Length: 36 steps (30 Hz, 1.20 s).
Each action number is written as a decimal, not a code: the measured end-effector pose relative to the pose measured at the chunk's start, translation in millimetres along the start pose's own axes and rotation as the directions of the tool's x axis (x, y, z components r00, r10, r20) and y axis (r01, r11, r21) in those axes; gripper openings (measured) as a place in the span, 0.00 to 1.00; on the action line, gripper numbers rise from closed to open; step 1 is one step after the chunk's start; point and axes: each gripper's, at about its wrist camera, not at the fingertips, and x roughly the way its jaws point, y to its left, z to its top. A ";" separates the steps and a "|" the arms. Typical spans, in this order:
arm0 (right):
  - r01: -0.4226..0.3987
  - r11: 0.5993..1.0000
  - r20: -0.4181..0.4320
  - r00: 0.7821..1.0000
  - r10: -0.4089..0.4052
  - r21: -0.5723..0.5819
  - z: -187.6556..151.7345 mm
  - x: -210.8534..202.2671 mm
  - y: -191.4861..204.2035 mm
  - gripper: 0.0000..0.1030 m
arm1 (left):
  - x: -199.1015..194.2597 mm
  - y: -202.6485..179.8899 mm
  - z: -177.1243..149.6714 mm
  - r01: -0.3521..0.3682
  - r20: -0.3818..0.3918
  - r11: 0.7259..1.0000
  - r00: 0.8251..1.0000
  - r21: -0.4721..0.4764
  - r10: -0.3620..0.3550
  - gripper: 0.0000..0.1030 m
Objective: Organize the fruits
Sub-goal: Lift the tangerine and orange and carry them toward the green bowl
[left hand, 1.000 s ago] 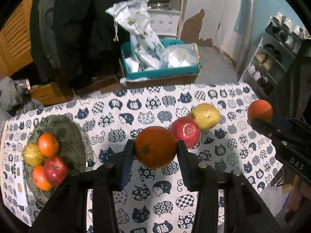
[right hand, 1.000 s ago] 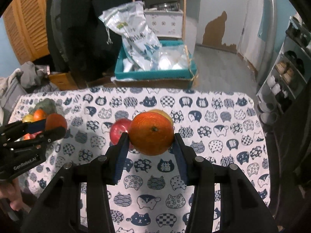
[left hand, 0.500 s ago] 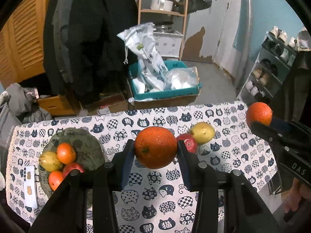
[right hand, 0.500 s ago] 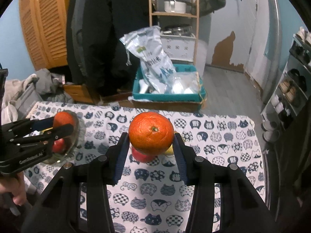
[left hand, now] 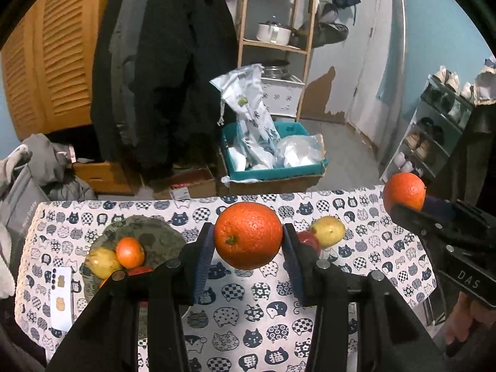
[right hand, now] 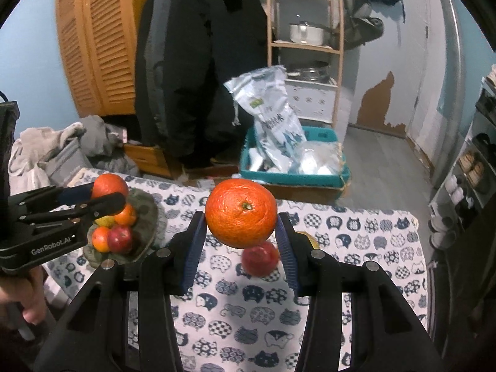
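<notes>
While both hands climb away from the table [left hand: 387, 266], the cat-print cloth drops further below the jaws than it sat a second ago, and more of the room shows above each fruit. Left of the left gripper [left hand: 248, 241], and lower, the dish [left hand: 161, 235] holds a pear, a small orange and a red fruit. This gripper's jaws are clenched on a large orange [left hand: 248, 240], which sits between the pads, clear of the cloth. Just right of those jaws, a red apple [left hand: 308, 240] and a yellow pear [left hand: 328, 232] lie on the cloth. Further right, the right gripper [right hand: 241, 214] grasps a second orange [right hand: 241, 212], also lifted, with that apple below it. Judging by this, both picks are secure, and carrying them left to the dish comes next.
</notes>
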 end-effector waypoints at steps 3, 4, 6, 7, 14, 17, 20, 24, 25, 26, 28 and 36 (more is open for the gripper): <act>-0.017 1.000 0.006 1.000 0.017 -0.013 4.8 1.3 9.2 0.44 | -4.4 10.8 0.3 -0.012 0.009 1.000 1.000 -0.015 0.012 0.43; -0.023 1.000 0.009 1.000 0.023 -0.016 6.3 2.2 11.6 0.44 | -6.1 13.4 0.2 -0.017 0.011 1.000 1.000 -0.019 0.017 0.43; -0.035 0.999 0.009 0.999 0.035 -0.023 9.8 5.3 18.4 0.44 | -9.1 22.2 -0.5 -0.027 0.016 0.999 0.999 -0.031 0.028 0.43; -0.039 0.999 0.008 0.999 0.039 -0.025 11.0 7.0 21.1 0.44 | -10.3 25.9 -1.1 -0.030 0.016 0.999 0.999 -0.036 0.031 0.43; -0.078 0.996 -0.007 0.997 0.078 -0.046 22.4 22.6 46.9 0.44 | -16.7 53.7 -6.2 -0.067 0.018 0.995 0.997 -0.075 0.068 0.43; -0.097 0.994 -0.016 0.995 0.096 -0.057 26.8 30.3 59.0 0.44 | -18.5 67.1 -9.4 -0.083 0.017 0.992 0.996 -0.095 0.085 0.43; -0.115 0.991 -0.028 0.993 0.113 -0.067 31.0 38.5 72.4 0.44 | -19.6 81.1 -12.7 -0.100 0.011 0.988 0.995 -0.117 0.102 0.43; -0.142 0.987 -0.047 0.989 0.139 -0.077 35.5 50.9 89.9 0.44 | -21.8 100.2 -18.6 -0.123 0.001 0.981 0.992 -0.147 0.124 0.43; -0.148 0.986 -0.051 0.988 0.144 -0.081 36.1 53.4 93.8 0.44 | -21.6 104.9 -20.5 -0.128 -0.003 0.980 0.992 -0.155 0.129 0.43; -0.153 0.985 -0.055 0.987 0.149 -0.085 36.9 55.8 97.0 0.44 | -21.1 109.2 -22.4 -0.131 -0.007 0.978 0.991 -0.162 0.132 0.43; -0.168 0.981 -0.068 0.984 0.162 -0.093 37.8 62.5 106.1 0.44 | -19.0 118.3 -26.6 -0.140 -0.020 0.974 0.990 -0.177 0.139 0.43; -0.210 0.971 -0.126 0.973 0.196 -0.113 37.6 88.9 138.5 0.44 | -9.0 148.4 -43.5 -0.175 -0.072 0.960 0.984 -0.217 0.163 0.43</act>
